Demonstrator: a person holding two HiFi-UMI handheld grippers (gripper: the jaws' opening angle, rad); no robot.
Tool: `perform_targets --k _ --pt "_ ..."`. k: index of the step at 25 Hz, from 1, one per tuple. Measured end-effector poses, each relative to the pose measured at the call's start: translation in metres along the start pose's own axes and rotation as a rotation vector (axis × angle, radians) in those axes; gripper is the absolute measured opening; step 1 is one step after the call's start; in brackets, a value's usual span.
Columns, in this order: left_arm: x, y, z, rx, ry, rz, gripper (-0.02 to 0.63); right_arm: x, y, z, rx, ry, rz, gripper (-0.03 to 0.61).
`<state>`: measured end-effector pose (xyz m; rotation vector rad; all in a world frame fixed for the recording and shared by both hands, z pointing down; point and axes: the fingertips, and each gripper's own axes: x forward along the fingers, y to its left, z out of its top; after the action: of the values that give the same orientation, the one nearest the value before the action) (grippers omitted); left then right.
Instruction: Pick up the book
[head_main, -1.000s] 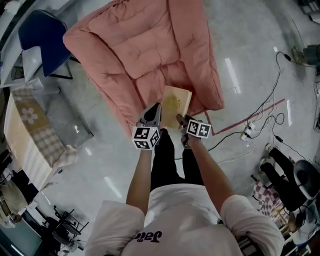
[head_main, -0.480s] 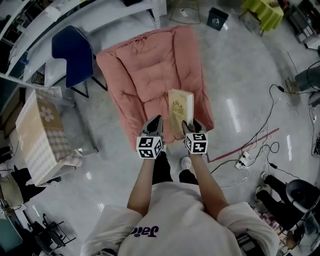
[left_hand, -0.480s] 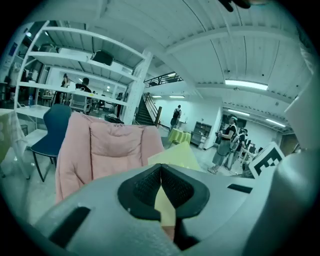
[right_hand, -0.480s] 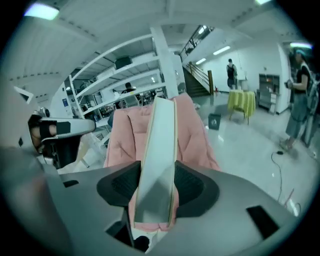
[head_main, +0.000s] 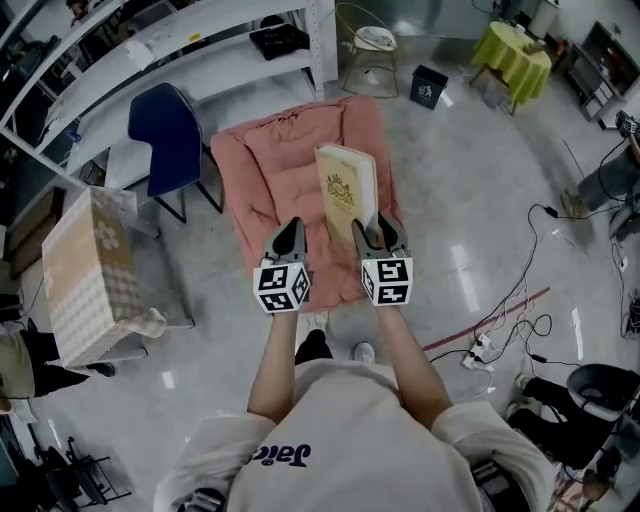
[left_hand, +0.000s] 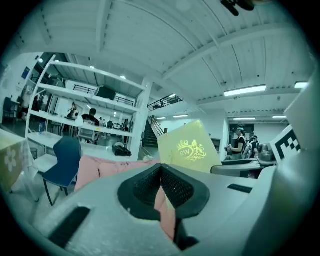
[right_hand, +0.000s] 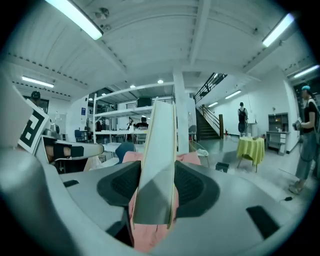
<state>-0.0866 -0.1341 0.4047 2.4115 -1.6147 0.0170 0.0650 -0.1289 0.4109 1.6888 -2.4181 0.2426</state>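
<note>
Gripping the cream hardcover book (head_main: 347, 190) edge-on, right gripper (head_main: 378, 232) has raised it clear of the pink quilted cushion (head_main: 265, 170); left gripper (head_main: 288, 232) closed, empty. Pickup looks done.

Glossy grey floor (head_main: 480, 180), white shelving (head_main: 210, 60), blue chair (head_main: 170, 135) (cables (head_main: 520, 300) at right), strip lights (right_hand: 75, 17).

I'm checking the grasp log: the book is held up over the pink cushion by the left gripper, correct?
Wrong gripper: the right gripper holds the book over the pink cushion, as the right gripper view shows it between those jaws.
</note>
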Motion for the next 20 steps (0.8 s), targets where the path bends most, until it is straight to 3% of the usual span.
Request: perform_targets --k 4,9,20 --pt "-0.013 -0.004 0.051 0.056 -0.085 0.018 0.015 -0.015 0.001 0.066 -0.025 -0.144 -0.02 0.216" --pt "-0.038 -0.019 0.086 0.096 -0.152 0.02 0.015 -0.042 0.011 0.112 -0.066 -0.259 -0.021 0.216" --pt "-0.047 -0.024 0.113 0.117 -0.195 0.009 0.015 -0.046 0.027 0.13 -0.095 -0.293 -0.005 0.215"
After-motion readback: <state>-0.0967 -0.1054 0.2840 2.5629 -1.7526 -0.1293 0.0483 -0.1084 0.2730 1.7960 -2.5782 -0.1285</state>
